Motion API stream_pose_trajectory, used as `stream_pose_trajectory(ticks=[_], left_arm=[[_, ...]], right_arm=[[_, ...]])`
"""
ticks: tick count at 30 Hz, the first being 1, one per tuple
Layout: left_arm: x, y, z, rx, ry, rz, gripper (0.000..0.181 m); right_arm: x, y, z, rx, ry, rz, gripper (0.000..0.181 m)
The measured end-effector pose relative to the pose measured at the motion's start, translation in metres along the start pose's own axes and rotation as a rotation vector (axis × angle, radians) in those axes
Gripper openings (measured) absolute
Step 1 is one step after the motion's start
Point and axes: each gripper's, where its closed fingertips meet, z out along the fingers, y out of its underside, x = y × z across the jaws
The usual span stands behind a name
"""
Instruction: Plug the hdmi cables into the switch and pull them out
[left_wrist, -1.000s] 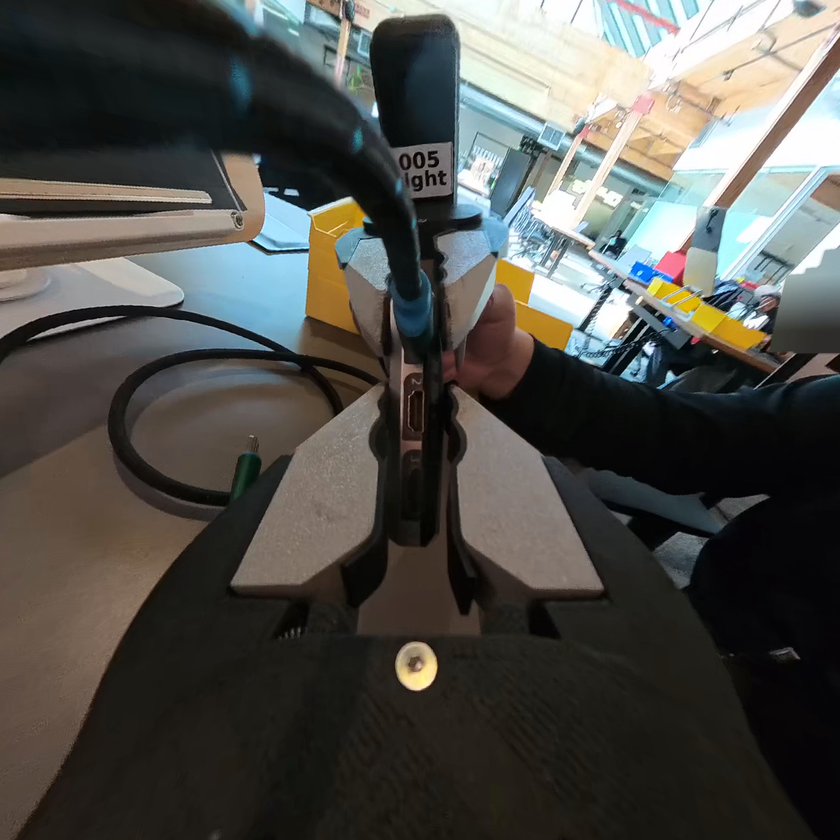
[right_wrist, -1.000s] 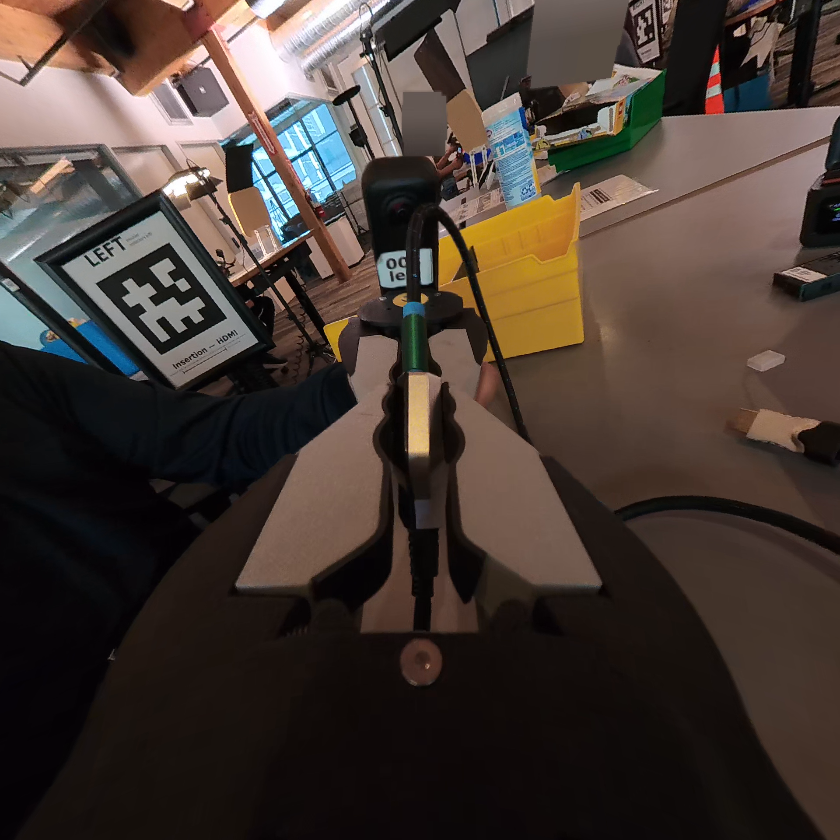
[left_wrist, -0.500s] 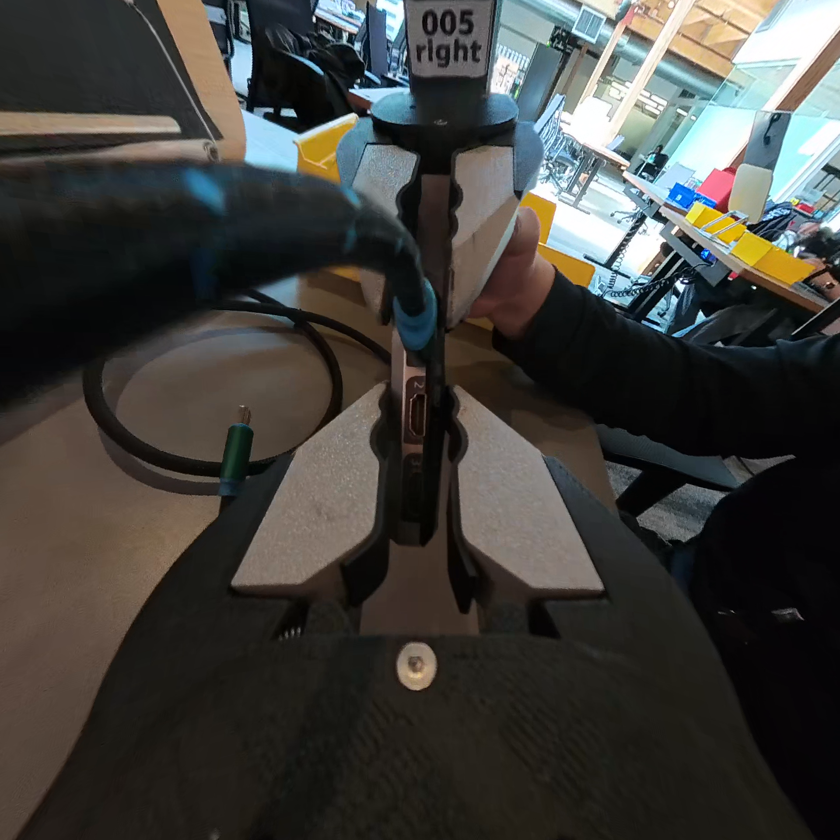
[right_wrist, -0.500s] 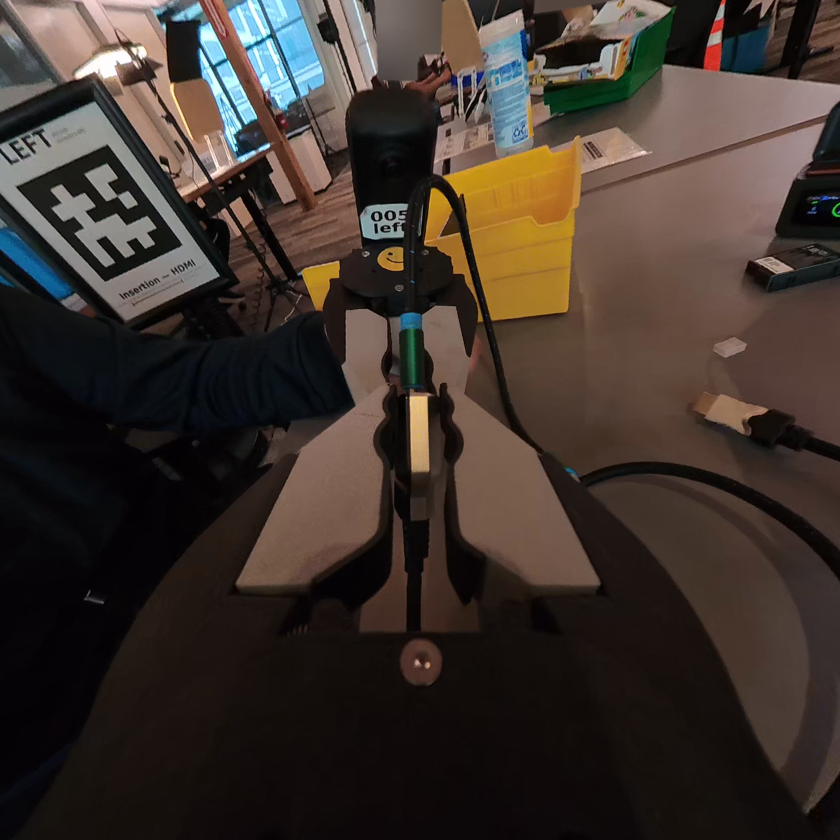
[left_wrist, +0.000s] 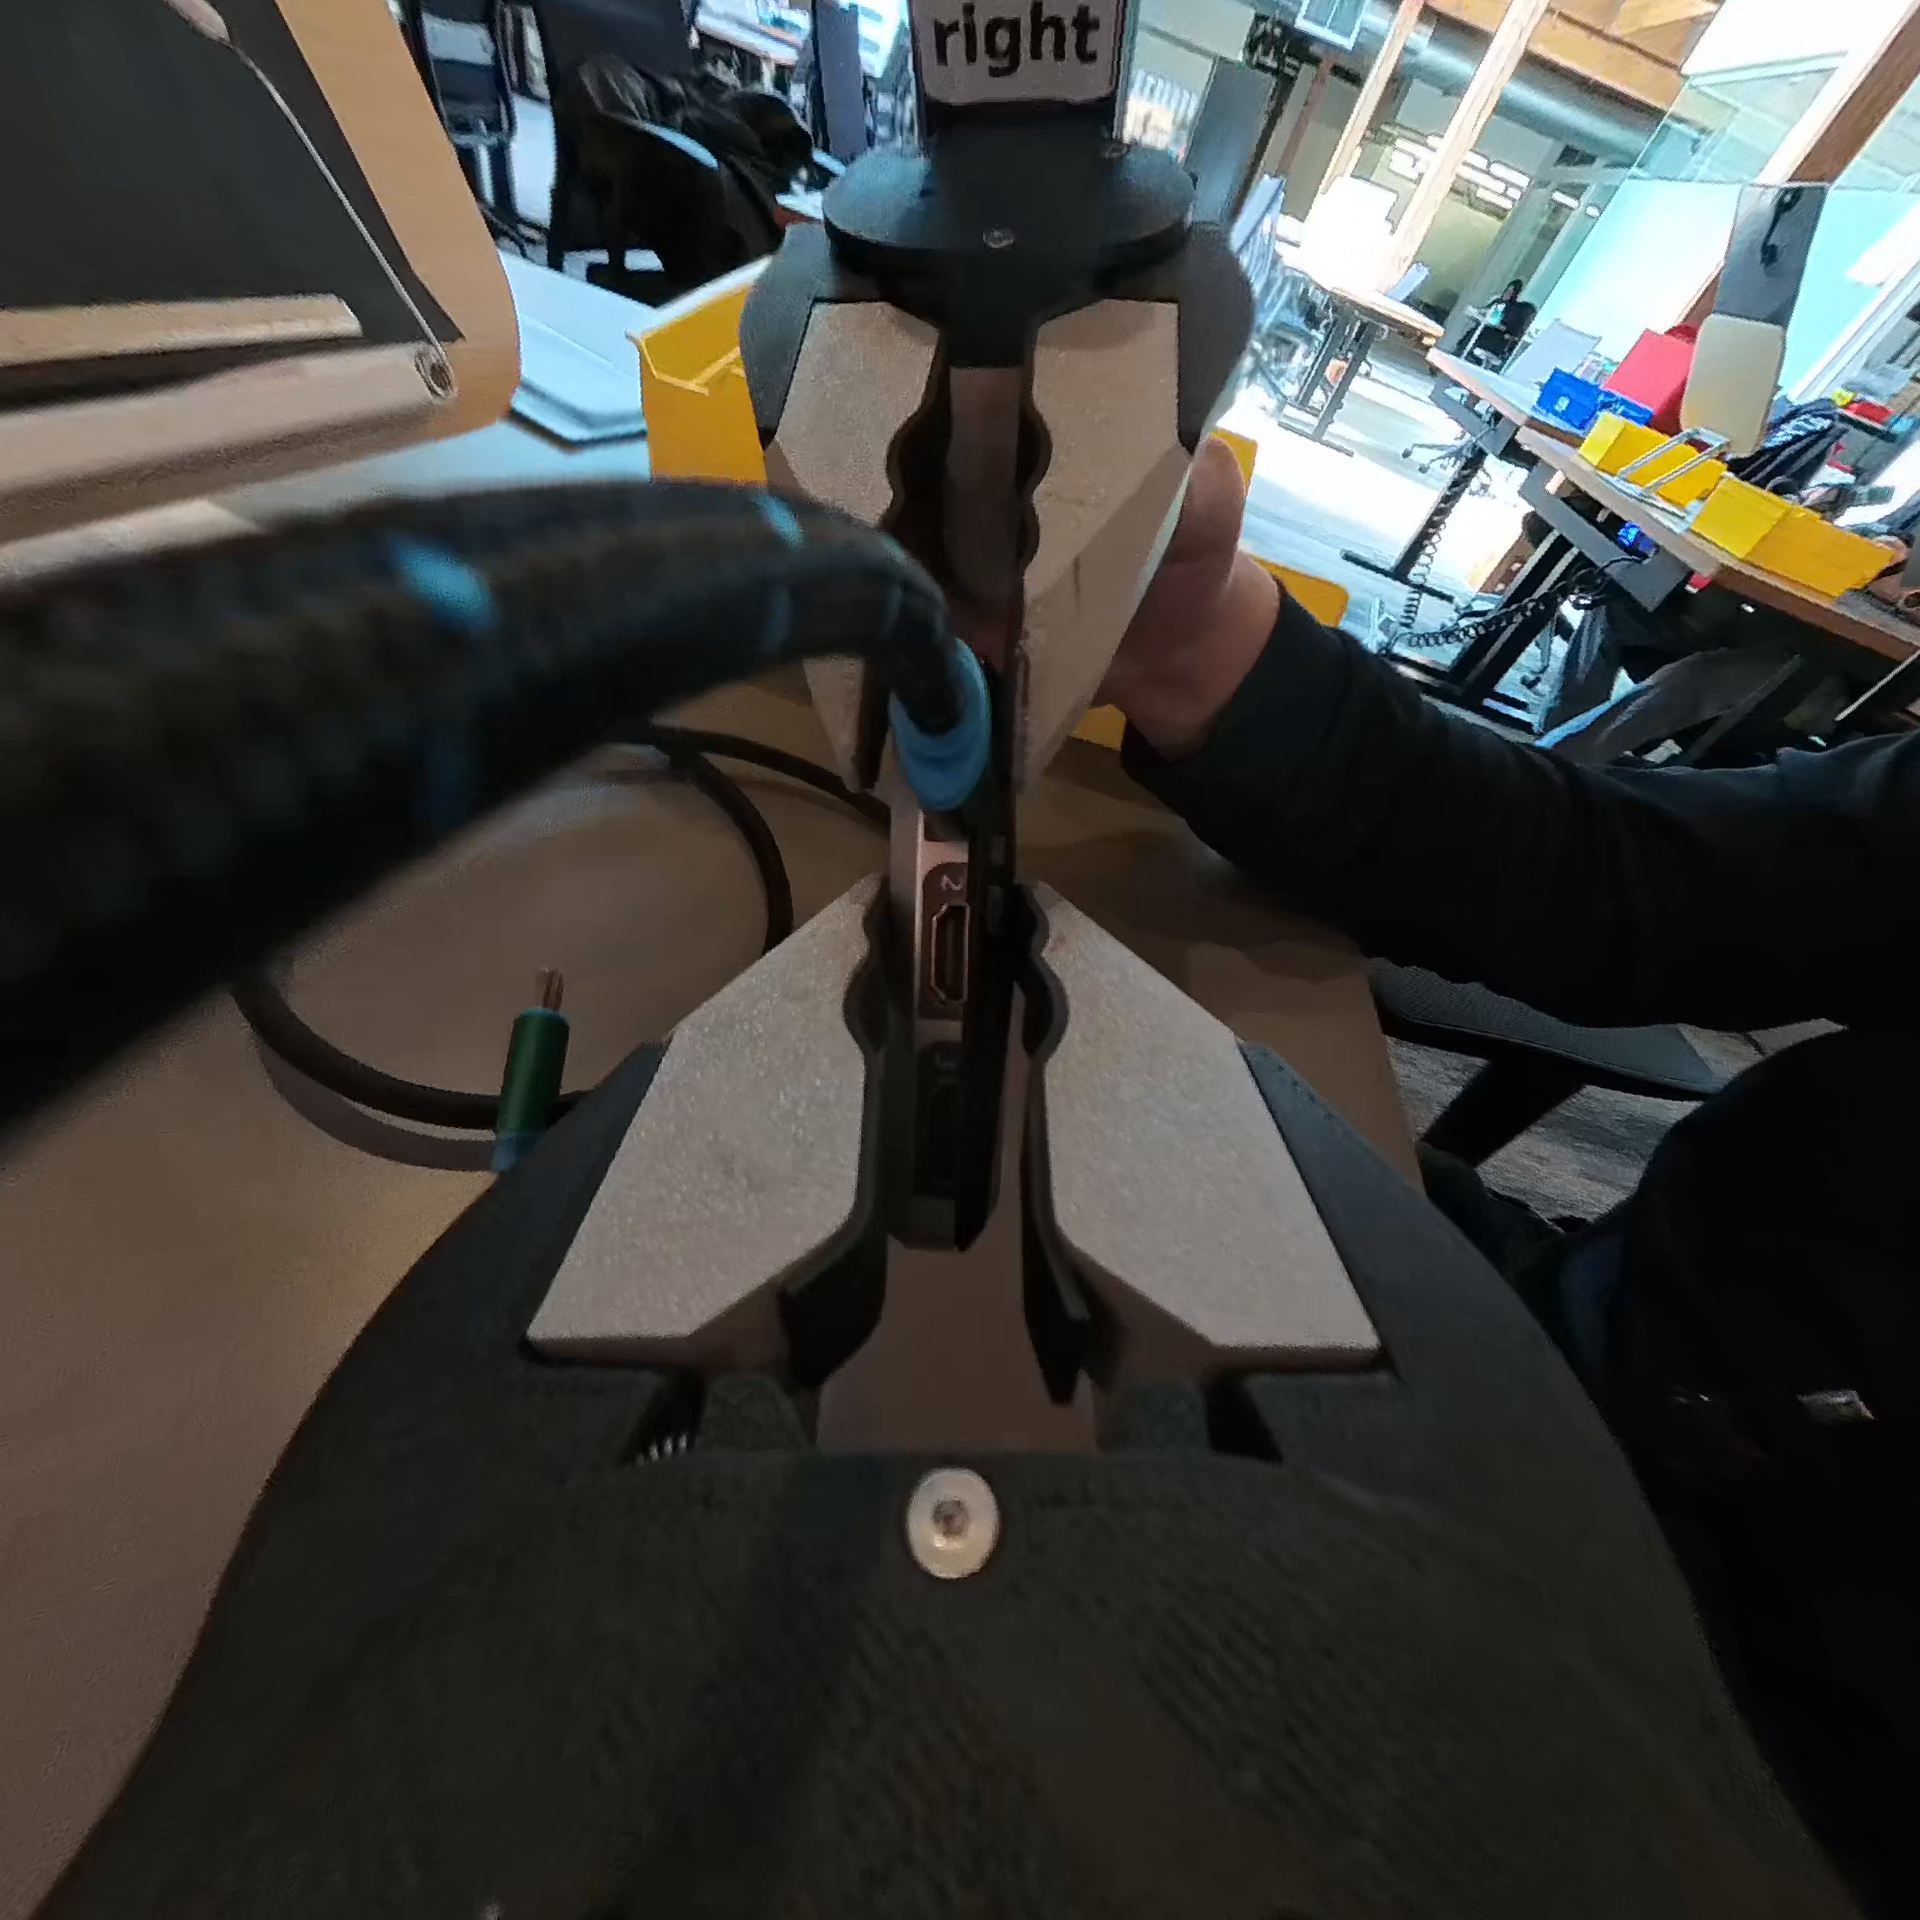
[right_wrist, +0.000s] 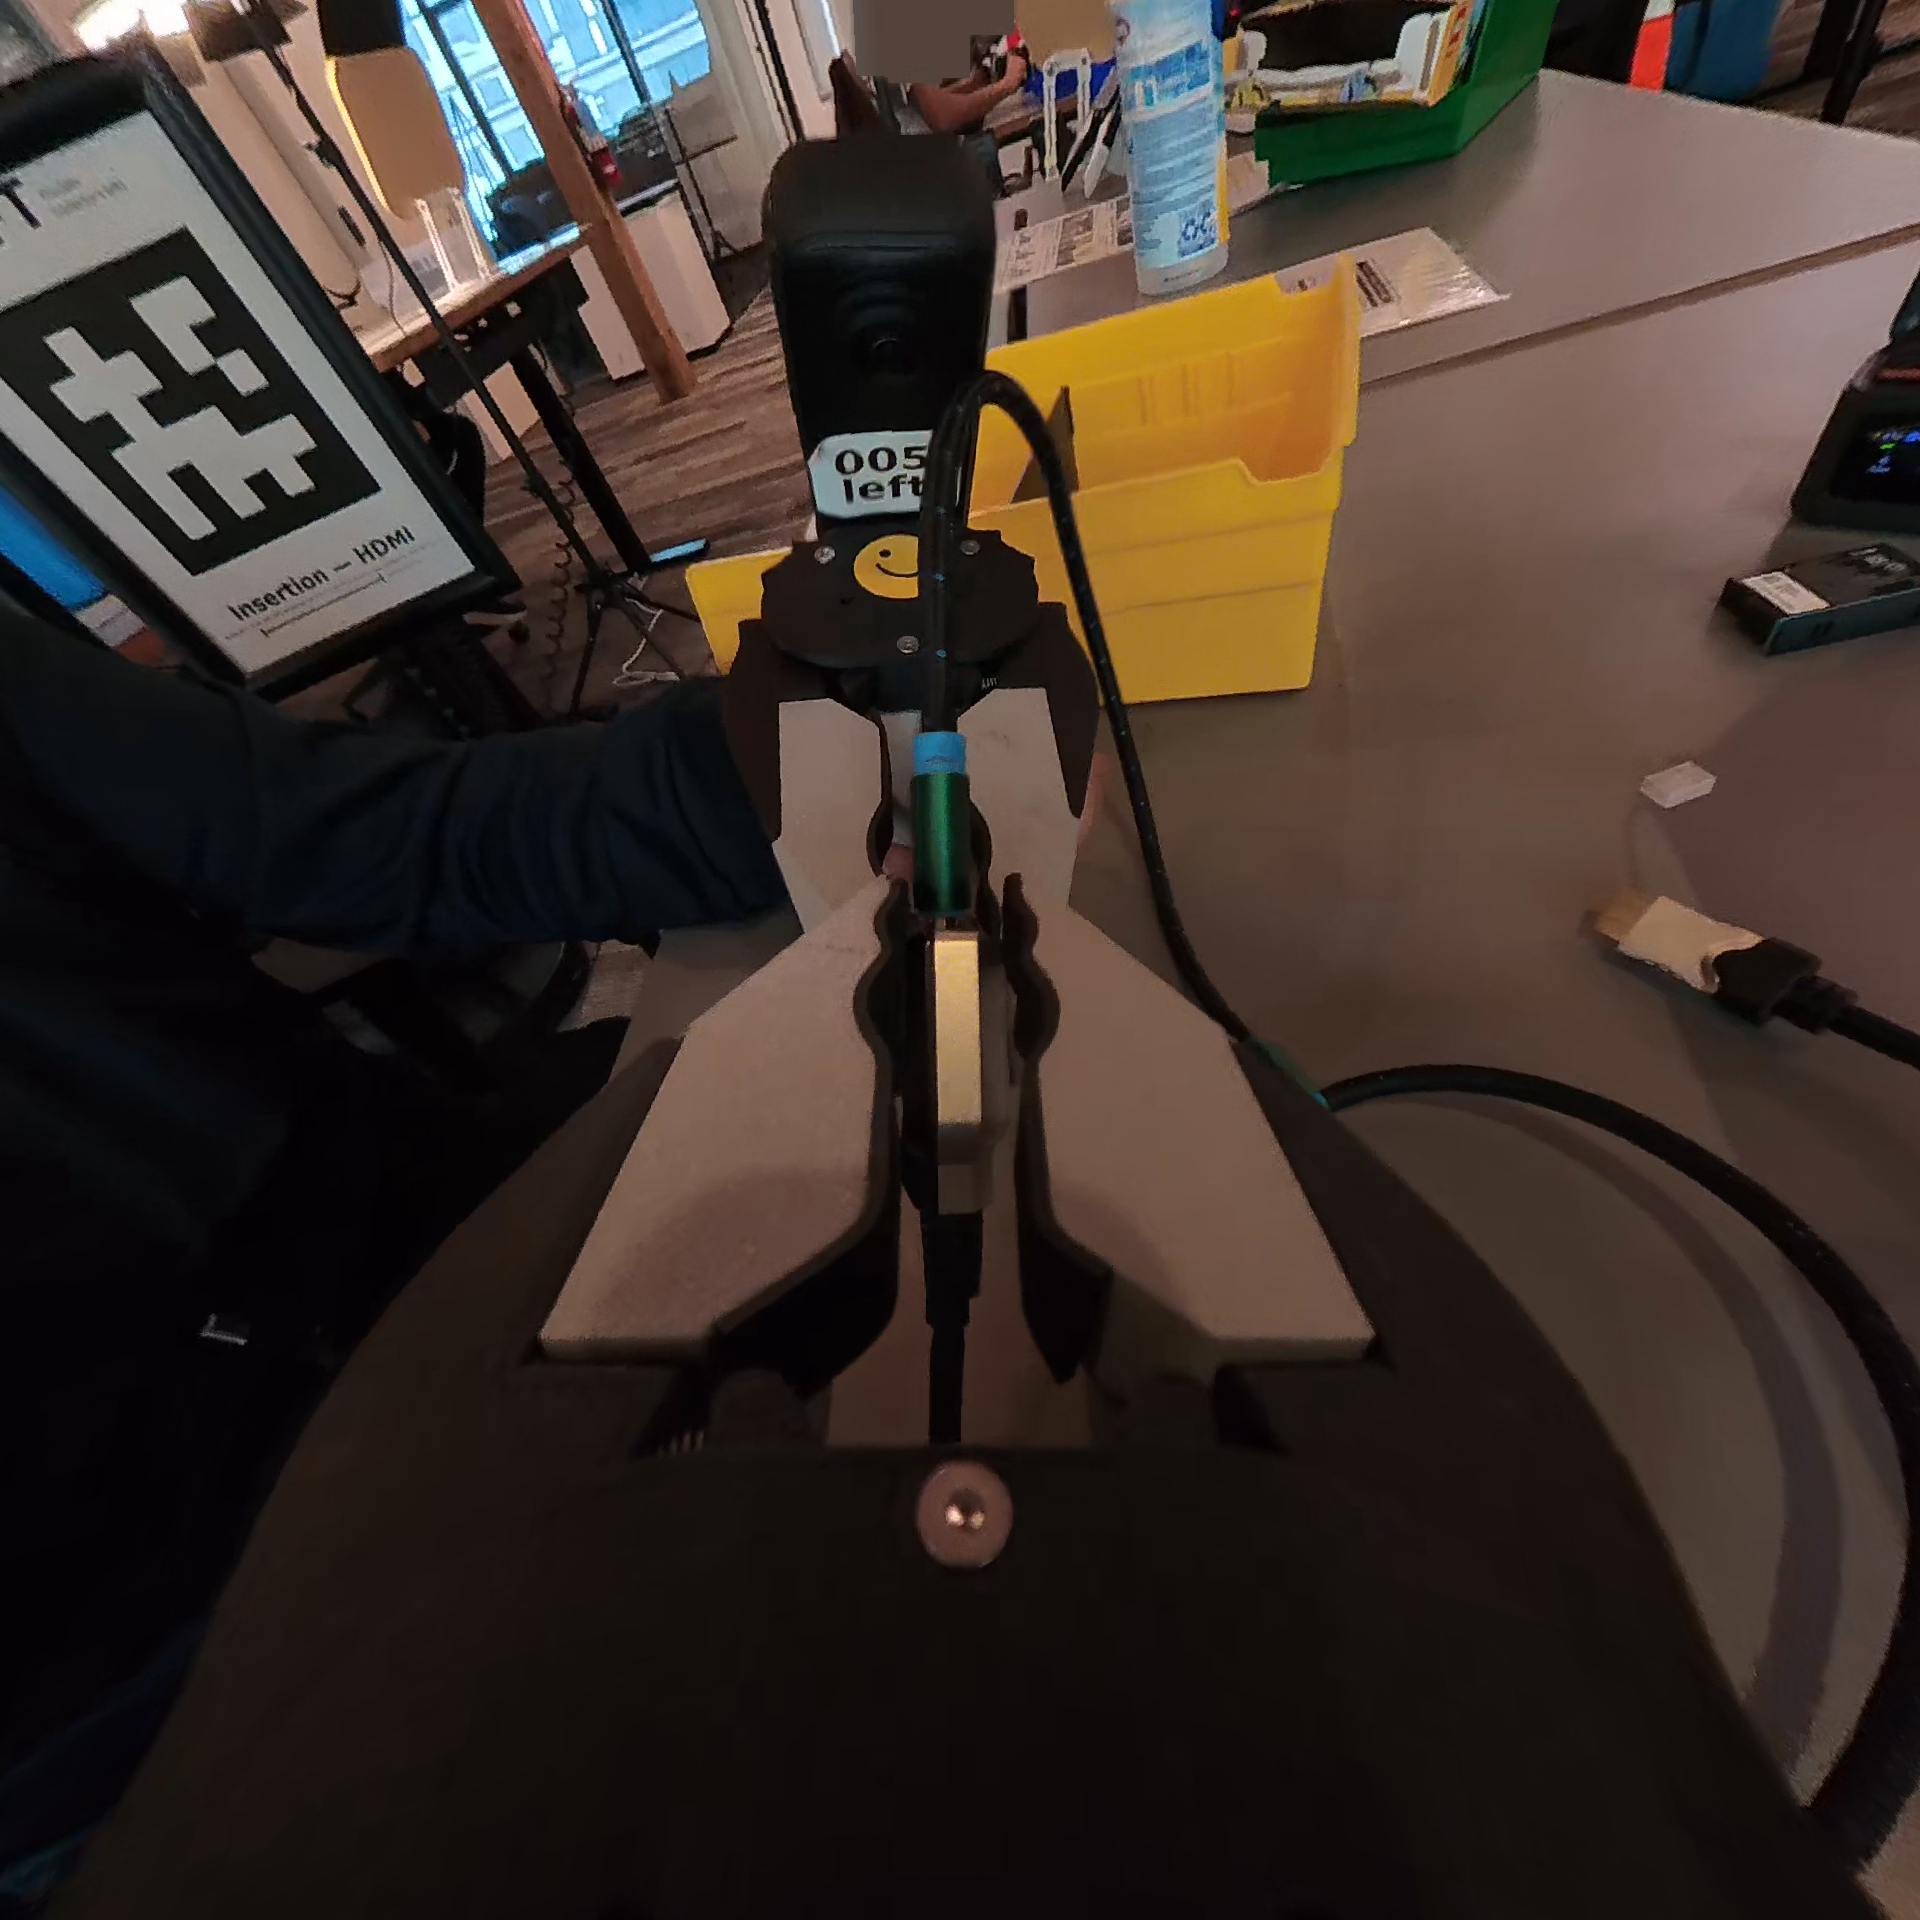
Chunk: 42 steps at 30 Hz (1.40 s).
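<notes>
Left gripper (left_wrist: 951, 997): clamped on switch (left_wrist: 940, 1049), edge-on, held above counter (left_wrist: 156, 1299).
Right gripper (right_wrist: 951, 935): closed on HDMI plug (right_wrist: 956, 1023).
Blue-collared cable (left_wrist: 935, 727) already in switch's far port; middle port free.
Advice: keep plug square w/ port, push straight.
Yellow bin (right_wrist: 1195, 520) beyond: contents can't tell.
</notes>
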Motion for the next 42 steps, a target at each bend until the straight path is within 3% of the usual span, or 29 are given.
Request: stream_pose_trajectory(ticks=[5, 10, 12, 13, 15, 17, 20, 24, 25, 31, 33, 38, 42], left_arm=[[0.002, -0.007, 0.007, 0.063, 0.008, -0.008, 0.020], [-0.007, 0.001, 0.010, 0.016, -0.061, -0.049, 0.019], [-0.003, 0.001, 0.010, 0.023, -0.025, -0.089, 0.020], [-0.002, 0.000, 0.012, 0.029, -0.017, -0.096, 0.019], [0.004, 0.023, 0.031, -0.104, -0.028, -0.021, 0.020], [-0.003, 0.029, 0.037, -0.154, -0.114, 0.078, 0.020], [-0.011, 0.019, 0.028, -0.092, -0.111, 0.015, 0.020], [-0.016, 0.019, 0.020, -0.094, -0.137, 0.028, 0.020], [-0.014, 0.018, 0.021, -0.095, -0.128, 0.033, 0.020], [-0.010, 0.006, 0.012, -0.032, -0.099, 0.023, 0.020], [-0.010, 0.004, 0.007, -0.019, -0.080, 0.006, 0.019], [-0.009, -0.006, 0.005, 0.053, -0.054, -0.042, 0.022], [-0.010, -0.013, -0.001, 0.117, -0.031, -0.102, 0.030]], right_arm=[[-0.001, 0.001, 0.004, 0.025, -0.062, 0.078, 0.015], [0.005, 0.006, 0.008, -0.007, -0.033, 0.075, 0.015], [0.001, 0.002, 0.013, 0.016, -0.055, 0.083, 0.013], [-0.003, -0.006, 0.017, 0.061, -0.078, 0.079, 0.000], [-0.008, -0.019, 0.030, 0.120, -0.133, 0.112, 0.000], [0.012, -0.013, 0.032, 0.049, 0.021, 0.068, 0.000], [0.026, -0.013, 0.014, 0.051, 0.128, 0.060, 0.000], [0.011, -0.010, -0.002, 0.056, 0.038, 0.034, 0.004], [0.011, -0.008, -0.002, 0.038, 0.049, 0.023, 0.022], [0.009, 0.020, 0.010, -0.127, 0.079, -0.034, 0.027], [0.005, 0.017, 0.013, -0.108, 0.038, -0.011, 0.018], [0.007, 0.009, 0.009, -0.064, 0.047, 0.005, 0.015], [0.012, -0.015, -0.008, 0.103, 0.062, 0.038, 0.016]])
